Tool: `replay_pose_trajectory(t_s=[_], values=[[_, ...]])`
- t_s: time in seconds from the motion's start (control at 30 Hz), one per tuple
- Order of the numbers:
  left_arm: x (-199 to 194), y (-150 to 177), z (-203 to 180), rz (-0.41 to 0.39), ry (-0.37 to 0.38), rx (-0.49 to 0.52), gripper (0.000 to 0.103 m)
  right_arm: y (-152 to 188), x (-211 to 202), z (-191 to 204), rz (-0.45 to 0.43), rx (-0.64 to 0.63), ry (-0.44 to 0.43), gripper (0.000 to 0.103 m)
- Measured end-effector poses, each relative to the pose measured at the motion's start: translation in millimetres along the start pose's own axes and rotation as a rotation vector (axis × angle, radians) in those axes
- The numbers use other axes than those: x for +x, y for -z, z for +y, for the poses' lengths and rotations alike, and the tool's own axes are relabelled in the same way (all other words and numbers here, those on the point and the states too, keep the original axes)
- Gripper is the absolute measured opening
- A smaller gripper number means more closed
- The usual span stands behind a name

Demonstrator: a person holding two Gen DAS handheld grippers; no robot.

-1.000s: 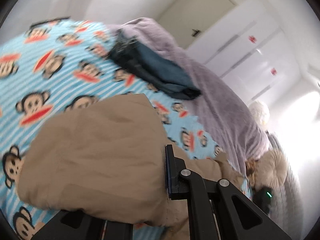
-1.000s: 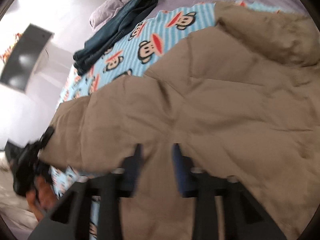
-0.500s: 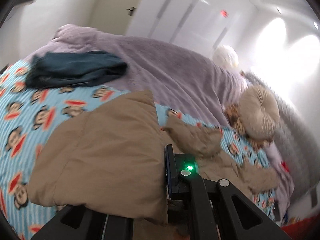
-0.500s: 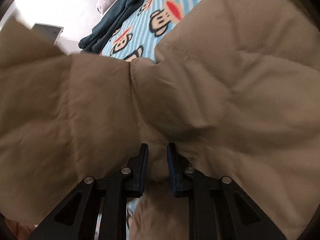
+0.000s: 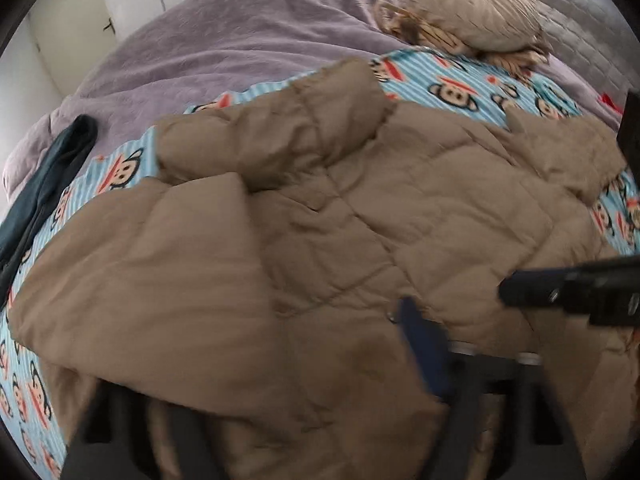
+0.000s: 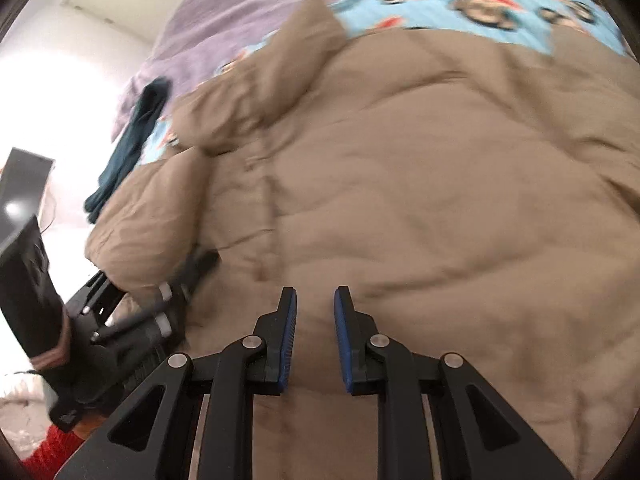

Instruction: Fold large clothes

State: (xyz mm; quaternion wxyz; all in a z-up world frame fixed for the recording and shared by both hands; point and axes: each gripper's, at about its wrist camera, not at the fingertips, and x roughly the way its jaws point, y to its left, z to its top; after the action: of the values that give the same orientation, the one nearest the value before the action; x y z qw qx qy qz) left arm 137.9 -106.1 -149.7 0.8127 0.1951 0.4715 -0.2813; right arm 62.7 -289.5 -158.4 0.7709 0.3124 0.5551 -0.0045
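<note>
The bed has a blue sheet with monkey faces and a soft purple blanket at 11 o'clock. A round tan pillow sits at 1 o'clock, and a dark blue cloth lies at 9 o'clock. My big puffy brown coat covers the middle of the bed. My left claw is opening wide, with the coat lying over it. My right claw has a small gap, and coat bulges between its blue pads; I cannot tell if it pinches.
</note>
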Motion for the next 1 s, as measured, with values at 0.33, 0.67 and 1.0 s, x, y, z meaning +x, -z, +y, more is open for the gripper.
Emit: replay_pose_trajectory(t_s=[0.33, 0.67, 1.0], values=[[-70.8, 28.0, 43.3, -0.115, -0.035, -0.154, 0.088, 9.9, -35.8, -3.2, -0.045, -0.111, 0.095, 0.075], [-70.0, 123.8, 173.6, -0.008, -0.254, -0.662, 0.088, 41.4, -26.1, 159.5, -0.16, -0.695, 0.139, 0.084], [-44.3, 150.2, 172.7, 0.028, -0.254, -0.682, 0.088, 29.3, 62.7, 219.7, -0.305, -0.897, 0.493, 0.083]])
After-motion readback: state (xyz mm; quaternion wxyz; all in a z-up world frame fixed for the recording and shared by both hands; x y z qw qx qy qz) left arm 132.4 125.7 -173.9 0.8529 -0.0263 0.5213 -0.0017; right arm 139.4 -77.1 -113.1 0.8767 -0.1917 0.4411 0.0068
